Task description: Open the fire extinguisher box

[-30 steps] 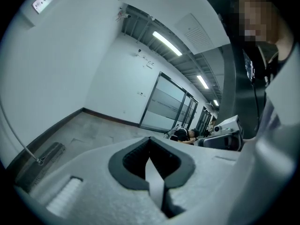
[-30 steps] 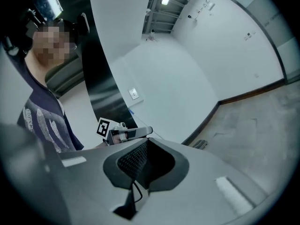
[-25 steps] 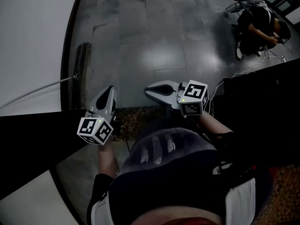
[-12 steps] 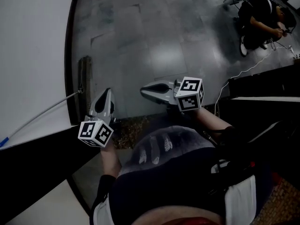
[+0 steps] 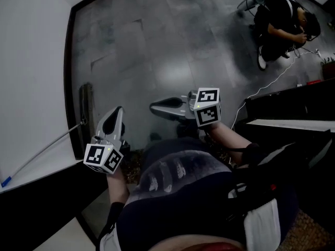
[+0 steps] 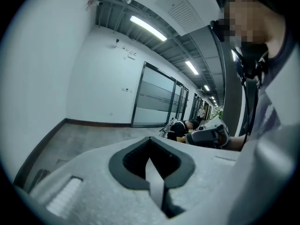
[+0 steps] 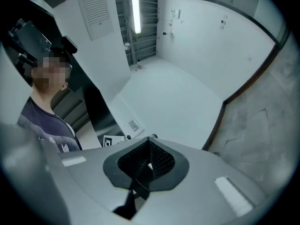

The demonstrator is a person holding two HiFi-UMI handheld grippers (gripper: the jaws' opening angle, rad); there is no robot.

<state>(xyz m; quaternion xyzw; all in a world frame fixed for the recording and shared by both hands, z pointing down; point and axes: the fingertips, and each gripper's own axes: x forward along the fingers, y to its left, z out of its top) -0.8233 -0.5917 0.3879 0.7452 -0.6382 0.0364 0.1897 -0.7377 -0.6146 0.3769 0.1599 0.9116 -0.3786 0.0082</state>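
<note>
Open grey floor point(image 5: 157, 46) is stretching ahead of the left gripper point(image 5: 116, 113) and right gripper point(image 5: 155, 107). A white wall point(image 5: 31, 61) is closing off the left side, a thin white rod point(image 5: 47, 149) slanting out from it near the left gripper. A dark counter point(image 5: 285, 109), a floor cable point(image 5: 272, 81) and a crouching person point(image 5: 280, 27) are crowding the right.

left gripper point(image 5: 115, 113) and right gripper point(image 5: 155, 108) moved across the floor point(image 5: 157, 46).

The box cannot be picked out in any view. The one hint of red is a small patch point(image 5: 314, 81) on top of the dark unit point(image 5: 277, 106) at the head view's right edge, too small to tell what it is.
</note>
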